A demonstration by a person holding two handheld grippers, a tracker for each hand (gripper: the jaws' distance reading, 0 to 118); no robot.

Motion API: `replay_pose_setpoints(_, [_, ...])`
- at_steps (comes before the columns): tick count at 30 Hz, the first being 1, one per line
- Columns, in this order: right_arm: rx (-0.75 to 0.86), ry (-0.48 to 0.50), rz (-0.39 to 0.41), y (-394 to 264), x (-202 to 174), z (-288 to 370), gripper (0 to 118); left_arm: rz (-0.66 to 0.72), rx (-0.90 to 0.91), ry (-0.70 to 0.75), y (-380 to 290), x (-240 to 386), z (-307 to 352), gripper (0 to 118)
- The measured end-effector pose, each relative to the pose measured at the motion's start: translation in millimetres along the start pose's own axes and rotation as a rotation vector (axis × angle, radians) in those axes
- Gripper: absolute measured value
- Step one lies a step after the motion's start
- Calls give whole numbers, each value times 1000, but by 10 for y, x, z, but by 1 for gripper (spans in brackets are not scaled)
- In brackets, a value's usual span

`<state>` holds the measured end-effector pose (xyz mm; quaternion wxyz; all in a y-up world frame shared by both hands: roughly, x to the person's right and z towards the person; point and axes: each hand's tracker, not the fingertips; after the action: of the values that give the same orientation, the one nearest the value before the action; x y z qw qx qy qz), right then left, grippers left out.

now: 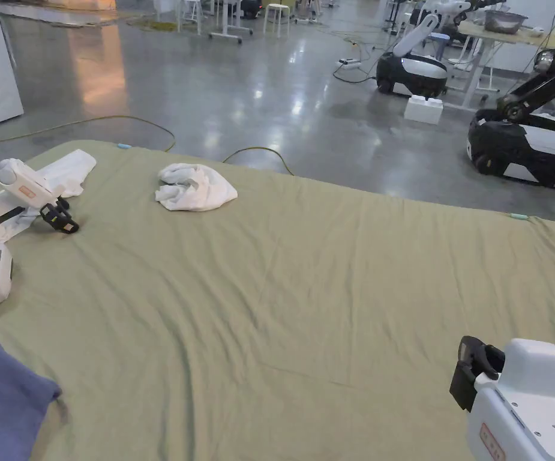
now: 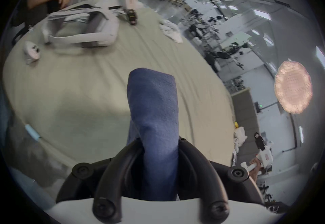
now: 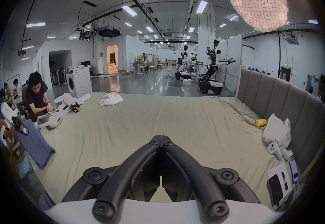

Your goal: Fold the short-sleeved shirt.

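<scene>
L gripper [image 2: 159,141]: black curved jaws closed tight on a bunched fold of the blue knit short-sleeved shirt [image 2: 153,113], cloth pinched between both jaws and sticking out past the tips. In the right gripper view the L gripper [image 3: 21,128] sits at the near-left edge of the bed, blue shirt [image 3: 35,141] hanging from it, lower end draped on the sheet. Head view has a corner of that shirt [image 1: 3,402] at bottom left.

R gripper [image 3: 161,137]: jaws fully closed, tips touching, nothing between them, held over the olive-green bed sheet [image 3: 158,119]. Head view shows its white body w/ black jaws [image 1: 471,372] at bottom right, well apart from the shirt.

Further out on the sheet: crumpled white cloth [image 1: 195,187] near the far edge; a spare white handheld gripper w/ black jaws [image 1: 33,195] lying at far left, on a flat white garment [image 1: 69,171]. White headset [image 2: 80,27] and a white controller [image 2: 31,51] lie near the left side. A person in a dark top [image 3: 36,96] sits beside the bed there. Grey padded headboard [image 3: 281,104] on the right, white plastic bag [image 3: 276,131] against it. Beyond the bed: glossy grey floor [image 1: 240,90], black-and-white wheeled robots [image 1: 528,147].
</scene>
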<state>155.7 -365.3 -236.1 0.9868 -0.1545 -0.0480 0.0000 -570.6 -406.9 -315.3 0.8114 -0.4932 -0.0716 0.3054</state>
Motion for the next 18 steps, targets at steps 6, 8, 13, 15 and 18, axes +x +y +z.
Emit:
replay_pose_setpoints(6, [31,-40,14,-17,121,25,0,26,-31,160,-24,-33,-55,26])
replay_pose_setpoints(8, [24,-47,11,-23,160,23,0,25,-14,216,-16,-10,-50,43])
replay_pose_setpoints(13, [16,-52,1,-48,235,32,0,-41,98,392,21,166,192,68])
replay_pose_setpoints(15, [17,-51,-2,-53,255,32,0,-123,216,472,4,310,328,68])
replay_pose_setpoints(18, [18,-50,-11,-58,273,26,0,-165,312,499,-141,667,482,68])
